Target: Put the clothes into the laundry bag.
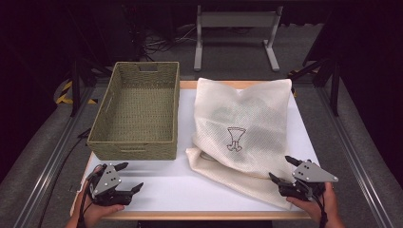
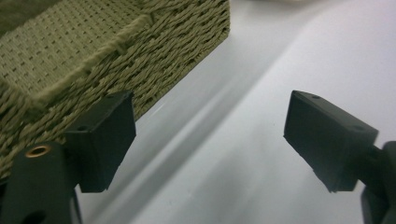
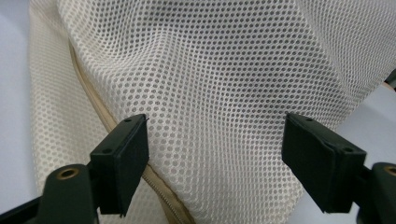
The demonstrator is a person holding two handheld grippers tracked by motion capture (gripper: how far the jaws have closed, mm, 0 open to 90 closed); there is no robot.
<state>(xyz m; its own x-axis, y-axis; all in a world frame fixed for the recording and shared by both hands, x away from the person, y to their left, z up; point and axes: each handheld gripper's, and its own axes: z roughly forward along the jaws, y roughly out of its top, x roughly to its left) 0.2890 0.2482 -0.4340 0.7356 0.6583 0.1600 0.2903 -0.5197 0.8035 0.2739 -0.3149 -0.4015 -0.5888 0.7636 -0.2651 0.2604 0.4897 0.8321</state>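
Both the left gripper (image 1: pixel 124 178) and right gripper (image 1: pixel 283 168) are wide open, so the floppy mesh bag (image 1: pixel 247 118) might slip if pinched too lightly.

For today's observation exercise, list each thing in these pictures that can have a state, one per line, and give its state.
Basket: upright on the table, nothing inside.
Mesh bag: lying flat on the table, bulging with contents, right of the basket.
Zip: looks shut along the stretch on show.
Left gripper: open, holding nothing, near the basket's front.
Right gripper: open, holding nothing, at the bag's near edge.
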